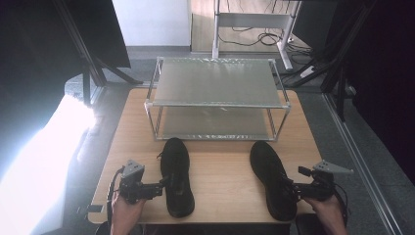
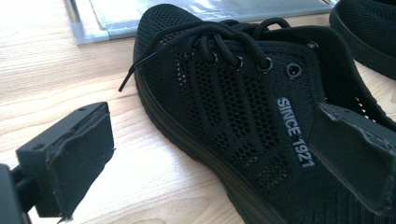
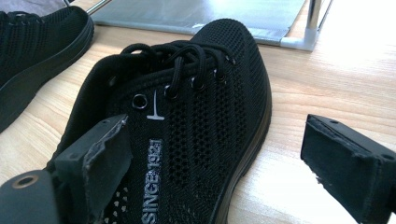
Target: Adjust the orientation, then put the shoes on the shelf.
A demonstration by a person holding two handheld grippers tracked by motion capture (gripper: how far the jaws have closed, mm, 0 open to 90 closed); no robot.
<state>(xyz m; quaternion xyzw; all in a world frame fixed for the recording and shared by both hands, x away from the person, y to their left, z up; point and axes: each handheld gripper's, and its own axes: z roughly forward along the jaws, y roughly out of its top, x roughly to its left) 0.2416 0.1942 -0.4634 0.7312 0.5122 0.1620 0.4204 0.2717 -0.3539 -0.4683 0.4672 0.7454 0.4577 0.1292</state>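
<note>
— Nearest me are both hands at the table's front edge, each on a tool. Left gripper (image 1: pixel 163 185) sits at nine o'clock of the left black mesh lace-up shoe (image 1: pixel 176 177); right gripper (image 1: pixel 292 189) sits at three o'clock of the right black mesh lace-up shoe (image 1: pixel 272 179).

— Which way do the shoes run?

— Each long axis goes heel at six, toe at twelve, pointing to the two-tier metal-frame shoe rack (image 1: pixel 215 98) at the far side of the light wooden table (image 1: pixel 222 171). So I come in across each shoe, not along it.

— Jaws?

— Both pairs stand wide apart, holding nothing. On the left tool, one pad hangs over the shoe's collar by the "SINCE 1921" lettering, the other stays outside above bare wood; the right mirrors that. I judge each straddles its shoe's outer side wall.

— Nearer hand?

— Equal; each has its own shoe. Forearms enter from six, wrists turned inward, tools roughly level.
</note>
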